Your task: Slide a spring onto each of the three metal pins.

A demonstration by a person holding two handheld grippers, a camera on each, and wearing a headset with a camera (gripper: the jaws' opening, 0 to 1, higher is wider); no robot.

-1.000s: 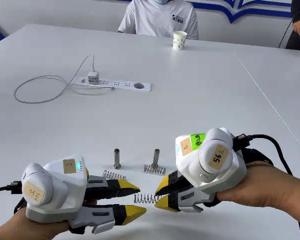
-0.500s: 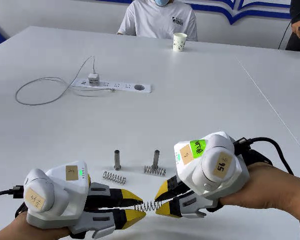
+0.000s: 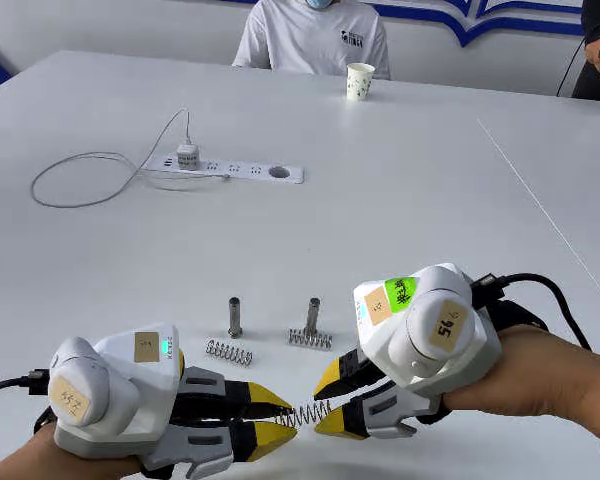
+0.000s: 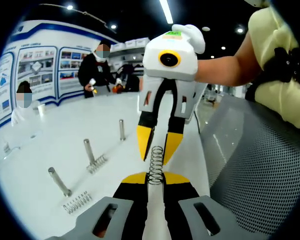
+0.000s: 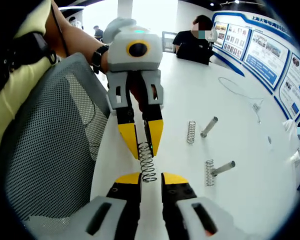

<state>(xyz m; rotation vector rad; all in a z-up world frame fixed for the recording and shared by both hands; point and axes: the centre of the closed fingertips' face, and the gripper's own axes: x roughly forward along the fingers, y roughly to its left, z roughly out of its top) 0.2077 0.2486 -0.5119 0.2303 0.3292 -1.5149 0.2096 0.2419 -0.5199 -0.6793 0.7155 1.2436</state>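
Left tool (image 3: 292, 417) and right tool (image 3: 318, 411), jaws nearly closed, each seemingly pinch one end of a spring (image 3: 305, 412) above the table (image 3: 400, 200).

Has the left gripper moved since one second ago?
Yes. Against the nearest standing pin, the left gripper has shifted right and farther away; its jaws now pinch the spring.

Your headset camera looks forward and down from the near edge of the worktop (image 3: 400, 180), close above the left tool (image 3: 278, 418) and right tool (image 3: 322, 408). Each tool's camera rides low over the worktop, facing the other tool head-on, very near. All three views share the spring (image 3: 305, 412) between the tips and the pins (image 3: 234, 317) nearby.
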